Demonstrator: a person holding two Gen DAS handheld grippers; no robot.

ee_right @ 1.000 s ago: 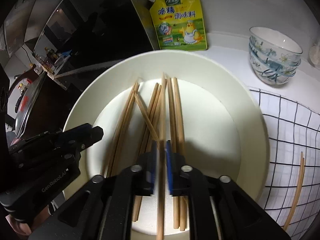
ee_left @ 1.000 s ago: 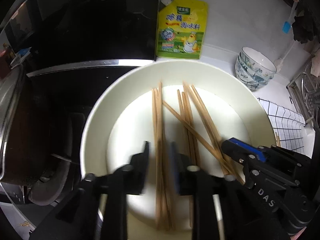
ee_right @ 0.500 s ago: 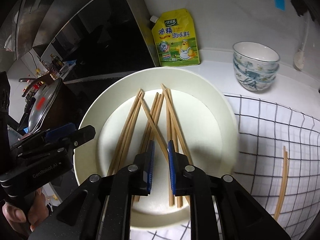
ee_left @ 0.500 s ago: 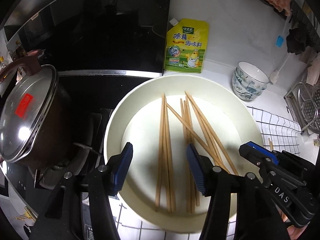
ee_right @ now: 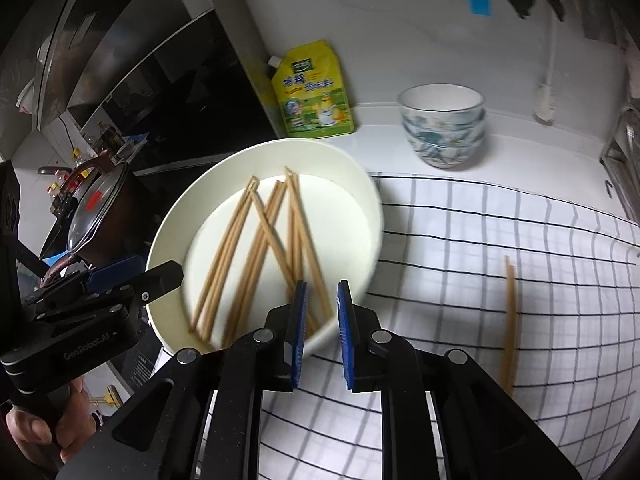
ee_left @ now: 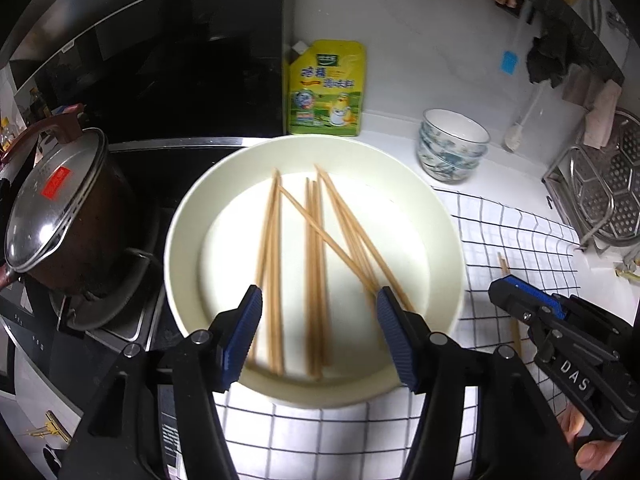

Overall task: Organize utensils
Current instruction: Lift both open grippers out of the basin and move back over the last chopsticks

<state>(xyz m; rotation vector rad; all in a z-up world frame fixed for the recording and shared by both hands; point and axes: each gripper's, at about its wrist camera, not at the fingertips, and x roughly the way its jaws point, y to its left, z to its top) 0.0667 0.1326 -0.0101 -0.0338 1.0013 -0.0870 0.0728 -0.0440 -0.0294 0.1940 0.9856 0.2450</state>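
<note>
Holding my left hand-held gripper [ee_left: 318, 334] with jaws opening and empty and my right hand-held gripper [ee_right: 322, 334] nearly together on nothing, I see chopsticks [ee_left: 312, 256] crisscrossed in the plate [ee_left: 440, 216] beyond, where a careless pinch could snag crossed sticks and flick them onto the bench [ee_right: 376, 120].

Motion blur is smearing the chopsticks [ee_left: 312, 264] in the plate [ee_left: 192, 240]; their near ends are hiding behind gripper fingers [ee_left: 240, 332]. Chopstick pair [ee_right: 510, 320] on checked cloth [ee_right: 520, 240] is blurring too; the pot [ee_left: 52, 208] is getting cropped at the left edge.
</note>
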